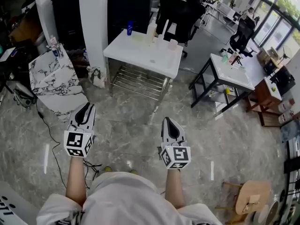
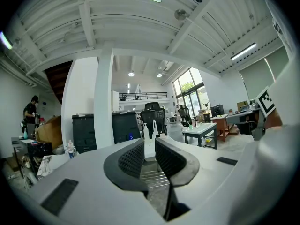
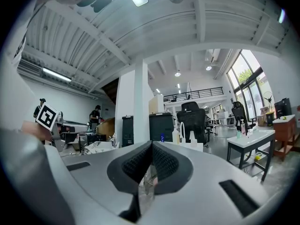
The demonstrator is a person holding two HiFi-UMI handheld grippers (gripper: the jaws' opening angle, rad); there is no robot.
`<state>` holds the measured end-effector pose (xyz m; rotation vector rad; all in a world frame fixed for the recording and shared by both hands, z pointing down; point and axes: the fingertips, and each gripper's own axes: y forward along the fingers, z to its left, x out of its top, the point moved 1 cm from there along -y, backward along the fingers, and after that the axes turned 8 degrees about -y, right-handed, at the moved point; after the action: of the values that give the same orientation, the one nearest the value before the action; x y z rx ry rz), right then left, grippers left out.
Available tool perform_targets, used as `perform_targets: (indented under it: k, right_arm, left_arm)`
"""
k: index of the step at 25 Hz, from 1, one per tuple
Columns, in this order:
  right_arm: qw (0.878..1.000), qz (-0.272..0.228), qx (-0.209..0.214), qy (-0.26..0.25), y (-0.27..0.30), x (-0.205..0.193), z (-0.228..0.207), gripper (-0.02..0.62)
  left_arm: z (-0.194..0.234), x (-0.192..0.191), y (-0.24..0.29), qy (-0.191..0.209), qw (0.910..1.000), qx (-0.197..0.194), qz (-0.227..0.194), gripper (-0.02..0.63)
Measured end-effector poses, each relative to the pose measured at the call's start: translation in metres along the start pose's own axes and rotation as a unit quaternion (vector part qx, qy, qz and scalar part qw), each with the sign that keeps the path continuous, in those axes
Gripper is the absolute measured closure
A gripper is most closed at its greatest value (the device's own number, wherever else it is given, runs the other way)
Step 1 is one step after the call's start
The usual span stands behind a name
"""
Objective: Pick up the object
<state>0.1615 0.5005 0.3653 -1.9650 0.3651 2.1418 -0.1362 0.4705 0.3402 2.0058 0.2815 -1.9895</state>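
- We cannot tell which thing is meant to be lifted. The likely ones stand on the white bench, ahead of both tools and well apart from them.
- Along the bench's far edge stand a blue bottle, two white pump bottles and a small white cup. We cannot tell what they contain.
- Under the bench top sits a wire shelf.
- Our left tool is held out over the floor, its jaws spread by a narrow gap with nothing between them.
- Our right tool is level beside it, its jaws pressed together at the tips and pinching nothing.
- Bare grey floor lies between us and the bench's near edge.
- A marble slab leans at the left, with a white pillar behind it just beside the bench's left corner.
- A second bench with black legs stands to the right, with a lane of floor between the two.
- A black chair is behind the white bench.
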Motion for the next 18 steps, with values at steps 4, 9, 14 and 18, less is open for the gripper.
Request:
perform_targets:
  k: [4, 9, 14, 18]
  right_arm:
    - [1.0, -0.005, 0.007, 0.002, 0.001, -0.008, -0.018, 0.593]
    - [1.0, -0.003, 0.013, 0.01, 0.003, -0.018, -0.039, 0.593]
    - [1.0, -0.005, 0.014, 0.017, 0.026, -0.025, -0.05, 0.592]
    - [1.0, 0.001, 0.017, 0.018, 0.053, -0.032, -0.058, 0.593]
  left_arm:
    - [-0.017, -0.005, 0.012, 0.0, 1.0, 0.005, -0.003, 0.541]
    - [-0.041, -0.012, 0.029, 0.01, 0.9999, -0.002, 0.005, 0.541]
    - [-0.036, -0.01, 0.052, 0.013, 0.9999, -0.002, 0.005, 0.541]
    - [-0.026, -0.013, 0.079, 0.011, 0.9999, 0.001, 0.006, 0.541]
